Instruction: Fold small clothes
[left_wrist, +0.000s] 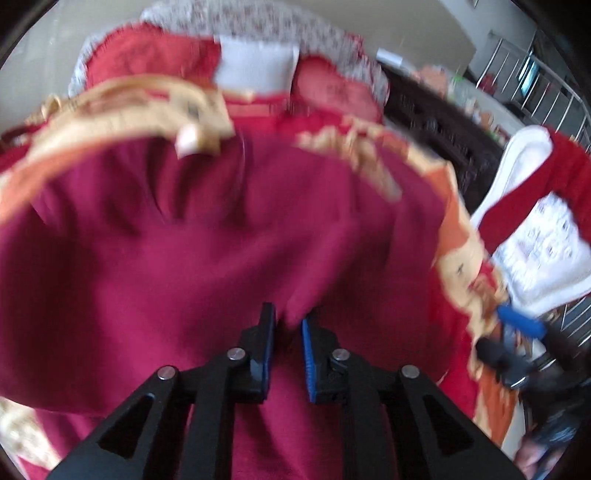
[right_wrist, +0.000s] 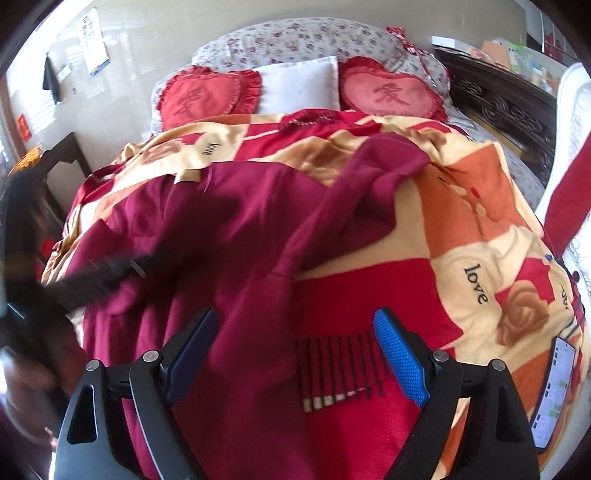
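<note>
The dark maroon cloth garment (right_wrist: 229, 236) lies rumpled on the red-and-orange fleece blanket (right_wrist: 480, 236), where our left gripper (left_wrist: 288, 332) pinches a fold nearly closed while our right gripper (right_wrist: 295, 354) hangs wide, empty; next we judge: seize the opposite edge.

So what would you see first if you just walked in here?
The big maroon garment sprawled over the patterned "love" blanket, with the left gripper pinching a fold of it. Behind, two red heart pillows flank a white pillow at the bed's head.
</note>
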